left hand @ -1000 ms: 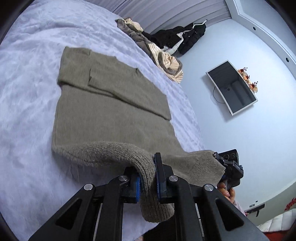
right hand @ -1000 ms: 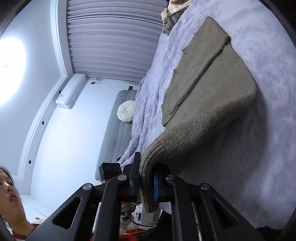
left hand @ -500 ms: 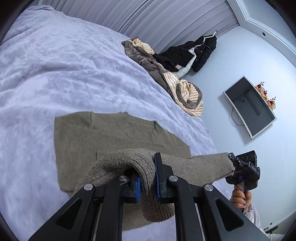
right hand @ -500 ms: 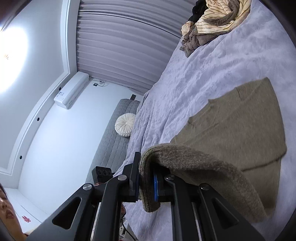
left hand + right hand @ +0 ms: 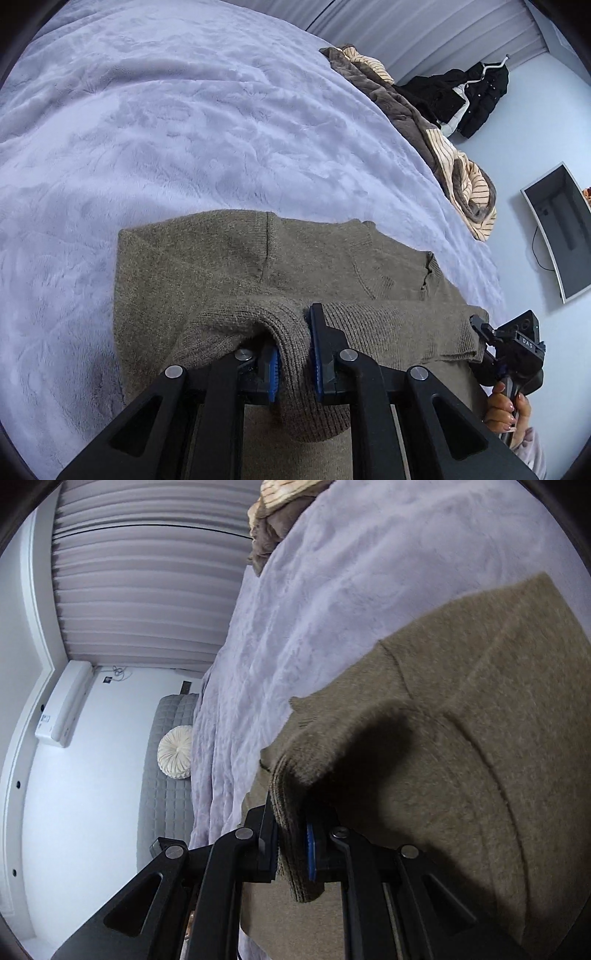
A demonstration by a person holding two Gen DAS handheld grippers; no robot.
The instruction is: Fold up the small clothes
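Both grippers have carried the bottom edge of the sweater forward over its body since the earlier frames, so the far part with the neck, which lay well ahead on the bed, is now just in front of the raised fold. In the left wrist view the left gripper is clenched on the ribbed hem, a thick roll of knit pinched between its blue pads. In the right wrist view the right gripper grasps the other corner of the same hem in the same way. The sweater lies on the purple bed cover, its lower half lifted and doubled over the upper half. To do this step well, it seems best that the person brings both corners down level with each other, lines the hem with the shoulder edge, and lets go only when the knit lies flat, because a heavy knit slides easily on a plush cover. The left view shows what the right does not: the whole far edge of the sweater with its neck opening, the pile of other clothes near the far edge of the bed, a dark jacket, a wall screen, and the person's hand on the handle of the right gripper. The right view alone shows the curtain, a grey bench with a round cushion, and the side edge of the fold.
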